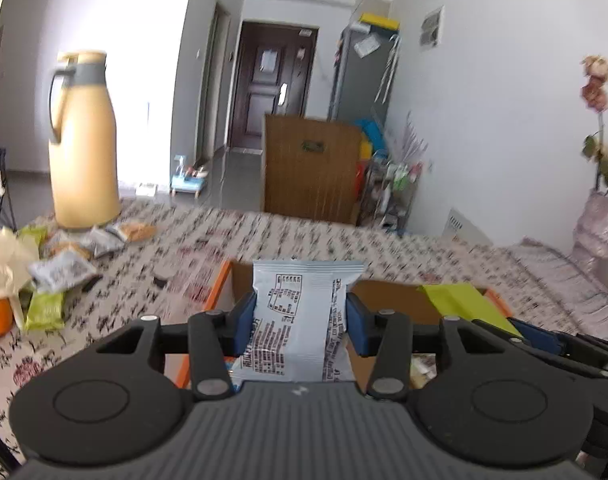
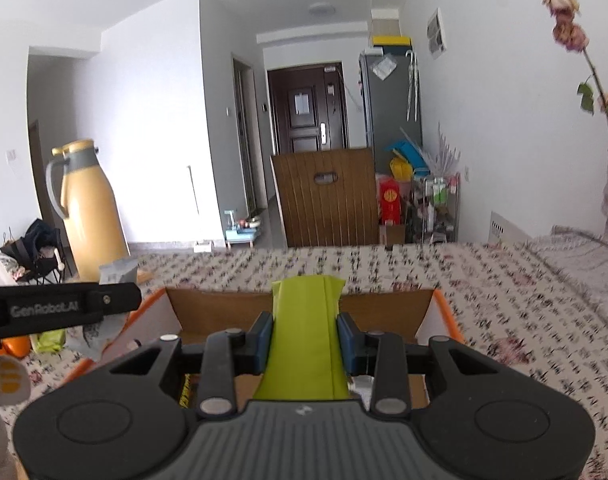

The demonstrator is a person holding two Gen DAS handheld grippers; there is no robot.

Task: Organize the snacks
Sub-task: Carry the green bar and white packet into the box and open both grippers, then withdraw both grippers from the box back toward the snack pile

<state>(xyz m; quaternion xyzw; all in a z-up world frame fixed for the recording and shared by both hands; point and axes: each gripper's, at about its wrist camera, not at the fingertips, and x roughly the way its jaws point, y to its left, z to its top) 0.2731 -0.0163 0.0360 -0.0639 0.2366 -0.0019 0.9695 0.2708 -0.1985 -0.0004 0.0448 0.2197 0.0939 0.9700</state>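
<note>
Snacks, a grey pack (image 1: 299,320) and a green pack (image 2: 304,340), stand upright, clamped in the left tongs (image 1: 299,322) and right tongs (image 2: 304,344), above the box (image 2: 295,312).

You have a pale blue snack packet (image 1: 299,320) of smooth, faintly glossy film; the lime packet (image 2: 304,336) looks matt. The box (image 2: 223,312) is raw brown cardboard. The blurred tablecloth (image 1: 384,248) seems printed fabric.

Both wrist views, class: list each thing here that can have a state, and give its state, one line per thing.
left gripper: shut on the pale blue packet.
pale blue packet: held upright above the box.
right gripper: shut on the green packet.
green packet: held above the box.
cardboard box: open.
thermos jug: upright, lid on.
brown door: closed.
</note>
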